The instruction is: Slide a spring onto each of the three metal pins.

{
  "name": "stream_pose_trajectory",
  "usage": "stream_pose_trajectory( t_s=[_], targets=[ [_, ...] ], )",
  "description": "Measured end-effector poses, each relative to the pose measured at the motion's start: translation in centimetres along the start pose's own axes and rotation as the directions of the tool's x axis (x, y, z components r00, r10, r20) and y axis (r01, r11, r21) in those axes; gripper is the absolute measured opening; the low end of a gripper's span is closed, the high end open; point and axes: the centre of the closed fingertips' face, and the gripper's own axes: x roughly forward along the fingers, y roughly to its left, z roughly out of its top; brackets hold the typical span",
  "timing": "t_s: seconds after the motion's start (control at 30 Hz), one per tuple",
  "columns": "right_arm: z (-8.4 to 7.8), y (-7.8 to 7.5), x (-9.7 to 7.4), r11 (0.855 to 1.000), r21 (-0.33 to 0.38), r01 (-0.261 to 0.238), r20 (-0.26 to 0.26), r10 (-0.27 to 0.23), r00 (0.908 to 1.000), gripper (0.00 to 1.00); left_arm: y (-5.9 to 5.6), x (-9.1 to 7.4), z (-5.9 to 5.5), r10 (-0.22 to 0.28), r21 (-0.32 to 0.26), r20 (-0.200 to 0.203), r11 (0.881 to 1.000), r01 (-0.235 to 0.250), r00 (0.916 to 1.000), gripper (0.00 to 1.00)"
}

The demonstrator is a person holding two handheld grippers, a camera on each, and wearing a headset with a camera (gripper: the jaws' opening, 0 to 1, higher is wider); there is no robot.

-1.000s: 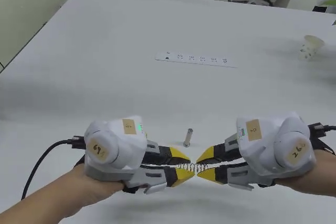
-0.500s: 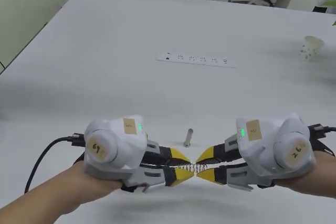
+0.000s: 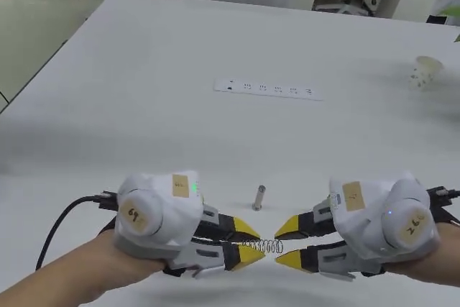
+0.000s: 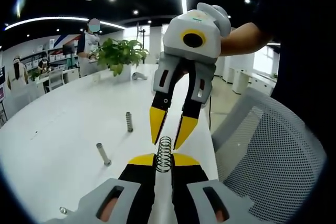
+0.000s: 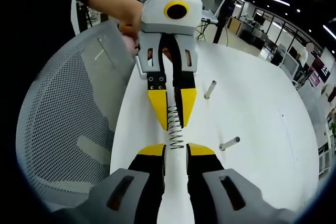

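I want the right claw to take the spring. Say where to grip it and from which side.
Grip the spring by its free end, the coils poking out of the left claw, shut on the other end. Bring the open right claw straight in along its axis, a jaw either side: the spring lies level, pointing at it.

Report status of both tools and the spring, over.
Left tool shut on spring. Right tool open at its free end. One pin upright beyond, bare. Nothing blocks it.
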Motion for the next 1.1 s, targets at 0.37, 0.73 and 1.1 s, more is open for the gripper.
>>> stream_pose_trajectory(
  t_s=[0.37, 0.73, 1.1],
  targets=[
    [0.2, -0.2, -0.2, 1.0, -0.01, 0.014, -0.004, -0.014, 0.9999, 0.07, 0.0, 0.0, -0.1, -0.002, -0.011, -0.007, 1.0, 0.002, 1.0, 0.02],
    [3.1, -0.1, -1.4, 0.999, -0.036, 0.007, 0.057, -0.005, 0.9983, 0.07, 0.1, 0.0, -1.1, 0.002, -0.001, -0.046, 1.0, -0.002, 0.999, 0.02],
    [5.3, 0.3, -1.2, 1.0, -0.028, -0.007, 0.125, 0.01, 0.9921, 0.07, -0.2, 0.2, -1.0, -0.002, 0.018, -0.044, 1.0, 0.003, 0.999, 0.02]
  ],
)
